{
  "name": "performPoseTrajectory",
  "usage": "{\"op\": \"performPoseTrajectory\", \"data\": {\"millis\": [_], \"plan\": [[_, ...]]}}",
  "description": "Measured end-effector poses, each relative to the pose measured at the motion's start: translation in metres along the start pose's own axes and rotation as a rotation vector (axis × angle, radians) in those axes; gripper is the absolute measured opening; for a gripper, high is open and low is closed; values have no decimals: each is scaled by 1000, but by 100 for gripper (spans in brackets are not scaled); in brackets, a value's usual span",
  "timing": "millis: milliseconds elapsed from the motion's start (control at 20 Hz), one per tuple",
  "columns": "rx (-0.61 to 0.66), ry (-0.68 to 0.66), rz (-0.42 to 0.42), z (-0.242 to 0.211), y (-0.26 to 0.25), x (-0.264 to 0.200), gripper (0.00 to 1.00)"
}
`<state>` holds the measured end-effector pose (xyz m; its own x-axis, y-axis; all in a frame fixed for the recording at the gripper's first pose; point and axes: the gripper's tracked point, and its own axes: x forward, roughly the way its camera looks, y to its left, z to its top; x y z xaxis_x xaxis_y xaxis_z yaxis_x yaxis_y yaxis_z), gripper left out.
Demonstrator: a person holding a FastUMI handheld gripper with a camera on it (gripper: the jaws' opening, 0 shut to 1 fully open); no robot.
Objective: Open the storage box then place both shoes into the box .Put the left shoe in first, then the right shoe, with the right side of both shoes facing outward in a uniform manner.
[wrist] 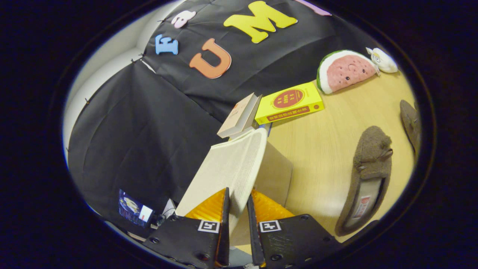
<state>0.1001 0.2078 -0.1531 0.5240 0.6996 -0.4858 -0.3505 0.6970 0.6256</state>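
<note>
The storage box (274, 173) sits on the wooden surface (321, 149), its pale lid (231, 168) raised and clamped between the jaws — the interior is hidden. One brown shoe (368, 179) lies beside the box; the second shoe (410, 123), beyond it, is cut off.

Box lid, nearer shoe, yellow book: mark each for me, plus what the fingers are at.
box lid (235, 164), gripper view, on its pale woven panel, pinched between the fingers.
nearer shoe (371, 149), gripper view, on its fuzzy brown toe.
yellow book (289, 101), gripper view, on its front cover.
gripper (237, 203), gripper view, midway between fingertips.
</note>
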Motion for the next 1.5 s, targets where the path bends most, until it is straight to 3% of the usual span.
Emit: {"op": "performPoseTrajectory", "data": {"millis": [50, 100, 150, 850, 1200, 1500], "plan": [[6, 1, -13, 0, 3, -3, 10], [11, -3, -18, 5, 6, -8, 10], [26, -4, -26, 7, 10, -7, 3], [-26, -46, -11, 43, 121, -26, 2], [-50, -59, -4, 58, 187, -8, 5], [-78, -37, 5, 62, 247, 35, 8]]}}
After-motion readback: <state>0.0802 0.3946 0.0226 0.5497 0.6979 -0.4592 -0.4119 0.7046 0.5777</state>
